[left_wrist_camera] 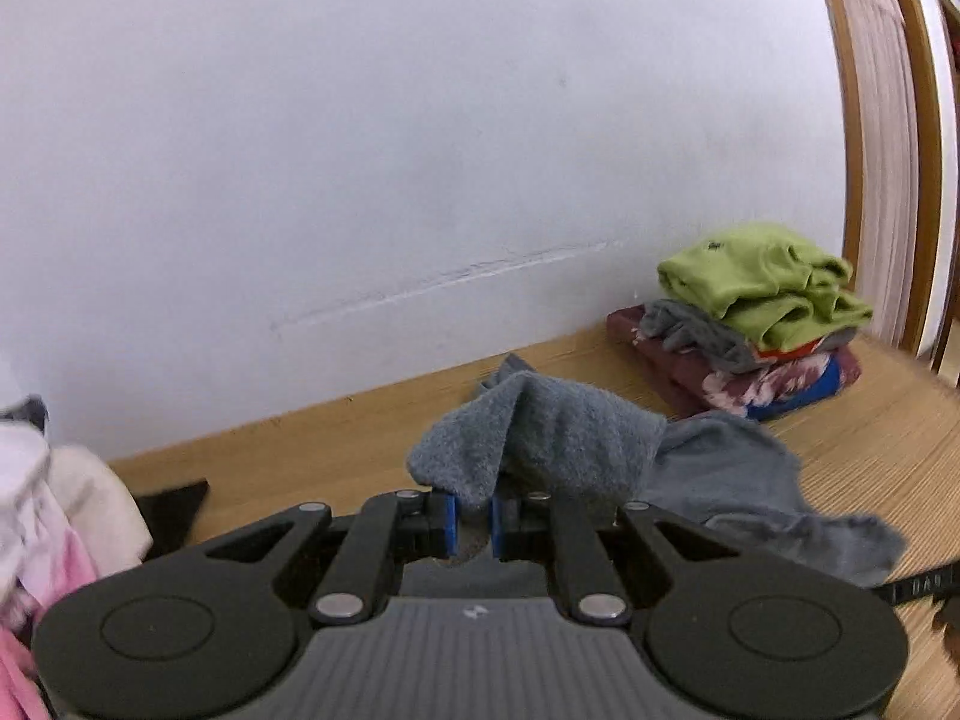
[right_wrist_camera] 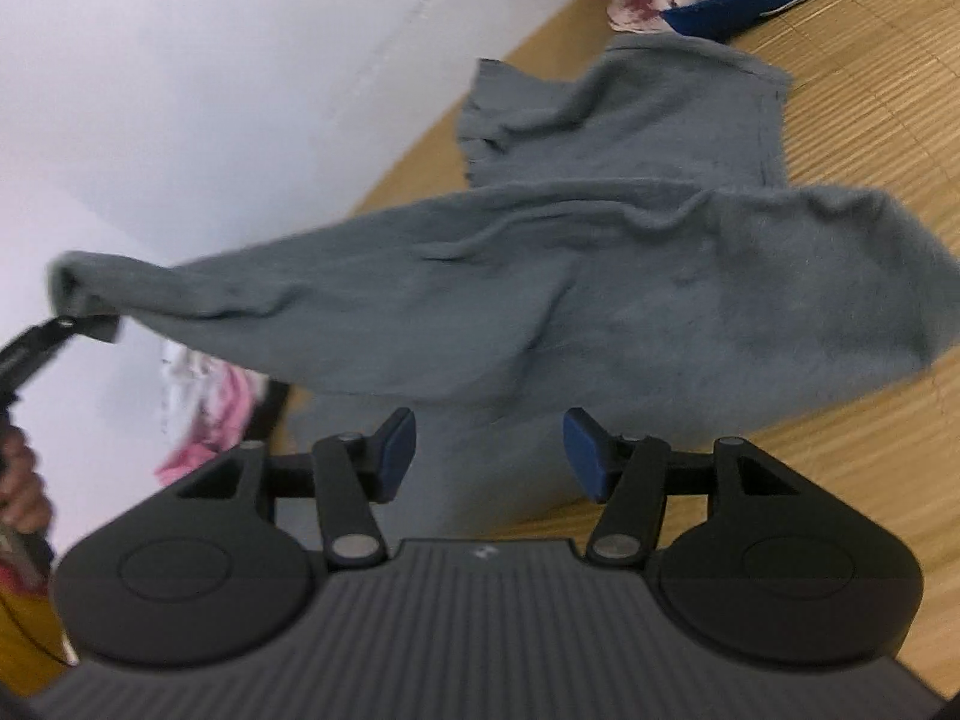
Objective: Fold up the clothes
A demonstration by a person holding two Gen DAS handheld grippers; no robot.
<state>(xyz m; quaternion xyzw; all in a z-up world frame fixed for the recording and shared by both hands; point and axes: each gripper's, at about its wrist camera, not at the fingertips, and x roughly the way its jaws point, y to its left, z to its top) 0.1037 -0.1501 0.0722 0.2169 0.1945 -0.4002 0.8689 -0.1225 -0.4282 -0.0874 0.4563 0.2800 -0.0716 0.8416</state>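
Observation:
A grey fleecy cloth [right_wrist_camera: 600, 276] lies partly on the wooden table [right_wrist_camera: 870, 120], with one corner lifted to the left. My left gripper [left_wrist_camera: 474, 519] is shut on that corner, and the fabric [left_wrist_camera: 540, 438] bunches up over its blue pads. In the right wrist view the left gripper [right_wrist_camera: 78, 321] shows at the far left, holding the raised corner. My right gripper [right_wrist_camera: 489, 450] stands open just above the near part of the cloth. Its blue pads [right_wrist_camera: 585, 450] are apart and press on nothing.
A stack of folded clothes [left_wrist_camera: 750, 312], green on top, stands at the back right against the white wall [left_wrist_camera: 360, 150]. A pile of pink and white garments [left_wrist_camera: 48, 510] sits at the left beside a black cloth [left_wrist_camera: 174, 504]. A hand [right_wrist_camera: 24, 480] shows at the left edge.

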